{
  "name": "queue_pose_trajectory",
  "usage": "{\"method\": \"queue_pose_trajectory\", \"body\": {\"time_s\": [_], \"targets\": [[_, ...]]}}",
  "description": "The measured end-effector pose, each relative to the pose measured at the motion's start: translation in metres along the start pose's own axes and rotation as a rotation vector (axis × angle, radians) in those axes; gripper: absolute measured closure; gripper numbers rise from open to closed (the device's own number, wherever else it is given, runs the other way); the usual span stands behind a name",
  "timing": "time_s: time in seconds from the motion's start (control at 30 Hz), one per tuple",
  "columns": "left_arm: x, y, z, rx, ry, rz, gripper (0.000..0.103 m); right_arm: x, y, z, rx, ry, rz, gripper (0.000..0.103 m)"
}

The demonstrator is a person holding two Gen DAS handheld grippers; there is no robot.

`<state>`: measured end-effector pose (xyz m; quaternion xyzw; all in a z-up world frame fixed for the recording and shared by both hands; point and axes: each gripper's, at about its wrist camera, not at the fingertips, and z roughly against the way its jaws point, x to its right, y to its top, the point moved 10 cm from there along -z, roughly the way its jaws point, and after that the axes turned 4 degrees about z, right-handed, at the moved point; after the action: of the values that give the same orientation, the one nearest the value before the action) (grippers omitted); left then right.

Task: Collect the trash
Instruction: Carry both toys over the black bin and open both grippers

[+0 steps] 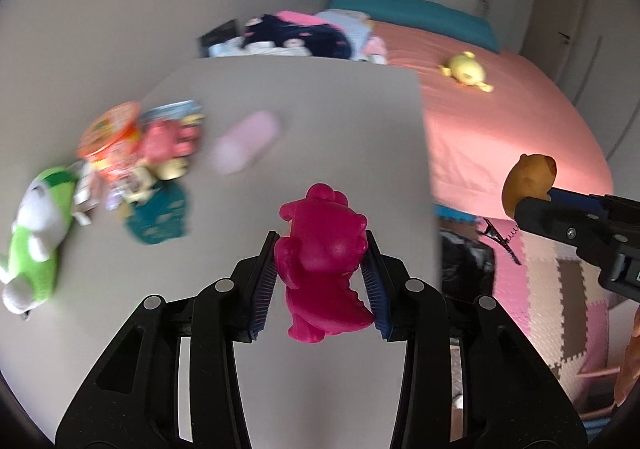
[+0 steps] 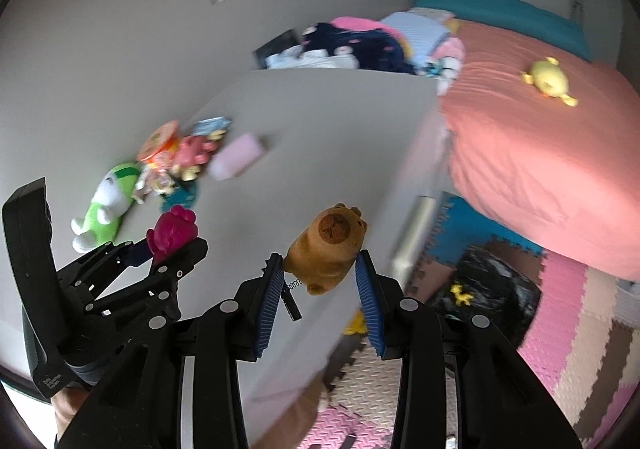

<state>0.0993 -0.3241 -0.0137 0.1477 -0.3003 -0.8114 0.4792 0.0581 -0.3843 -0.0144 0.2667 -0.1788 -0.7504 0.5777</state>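
My left gripper [image 1: 322,269] is shut on a magenta dinosaur figure [image 1: 320,261], held above the grey table [image 1: 340,129]. The same left gripper [image 2: 168,245] and its magenta figure [image 2: 172,229] show at the lower left of the right wrist view. My right gripper [image 2: 318,277] is shut on a brown bear-like toy [image 2: 326,249] near the table's right edge. In the left wrist view that right gripper [image 1: 532,205] carries the brown toy [image 1: 528,181] at the right. A black trash bag [image 2: 488,289] lies on the floor by the bed.
A blurred pile lies at the table's left: a green plush [image 1: 36,233], an orange snack pack [image 1: 112,137], a pink toy [image 1: 168,141], a pale pink case [image 1: 246,141], a teal item [image 1: 160,217]. A pink-sheeted bed [image 1: 500,129] with a yellow plush [image 1: 466,71] stands right. Foam mats [image 2: 568,329] cover the floor.
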Motion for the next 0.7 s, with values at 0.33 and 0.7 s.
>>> {"method": "queue_pose_trajectory", "body": {"time_s": [0.33, 0.7], "targets": [[0.13, -0.004, -0.034, -0.057, -0.098, -0.154, 0.063, 0.131, -0.037, 0.024, -0.011, -0.12, -0.175, 0.064], [0.231, -0.024, -0.088, -0.167, -0.173, -0.276, 0.062, 0.226, -0.073, 0.007, -0.088, -0.201, -0.342, 0.061]]}}
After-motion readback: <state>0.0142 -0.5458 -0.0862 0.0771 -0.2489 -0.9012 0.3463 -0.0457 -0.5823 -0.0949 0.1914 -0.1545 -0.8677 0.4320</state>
